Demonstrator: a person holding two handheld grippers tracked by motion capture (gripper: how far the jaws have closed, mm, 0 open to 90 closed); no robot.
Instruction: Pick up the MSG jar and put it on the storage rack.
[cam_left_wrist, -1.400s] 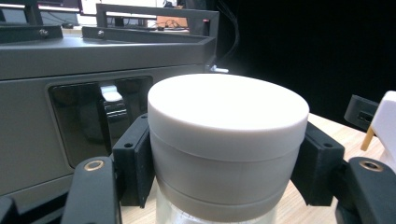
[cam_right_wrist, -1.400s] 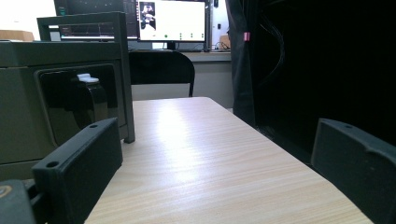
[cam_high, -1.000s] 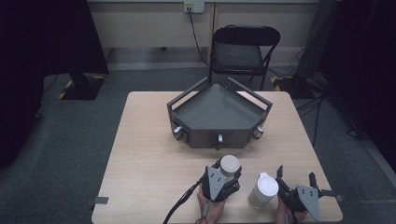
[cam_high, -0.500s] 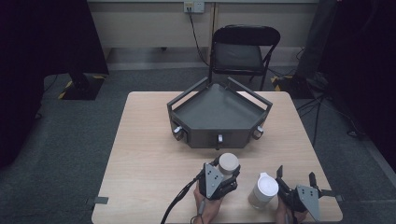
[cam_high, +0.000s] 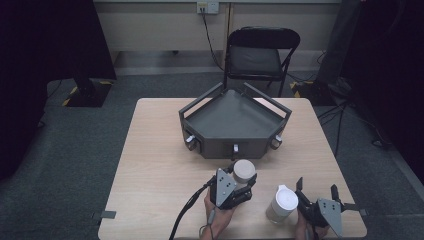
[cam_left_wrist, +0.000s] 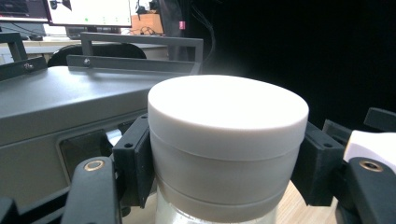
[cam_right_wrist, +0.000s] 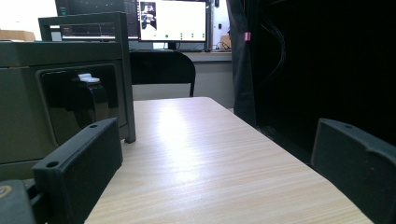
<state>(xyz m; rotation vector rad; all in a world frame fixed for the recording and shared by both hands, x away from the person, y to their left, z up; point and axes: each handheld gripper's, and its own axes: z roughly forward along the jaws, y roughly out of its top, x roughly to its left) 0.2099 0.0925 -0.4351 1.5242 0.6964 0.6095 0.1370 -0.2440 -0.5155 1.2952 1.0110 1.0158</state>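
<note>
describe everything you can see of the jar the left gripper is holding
The jar is round, with a broad flat off-white lid that looks like matte plastic, stepped at its side, and a clear body just below. It stands upright, clamped at the lid between the left gripper pads, near the table front edge, just before the grey tray.

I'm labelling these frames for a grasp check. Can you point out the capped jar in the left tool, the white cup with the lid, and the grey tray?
capped jar (cam_left_wrist: 228, 109), left gripper view, on its cap's flat top.
white cup (cam_high: 286, 198), high view, on its lid.
grey tray (cam_high: 232, 118), high view, on its bare floor.
</note>
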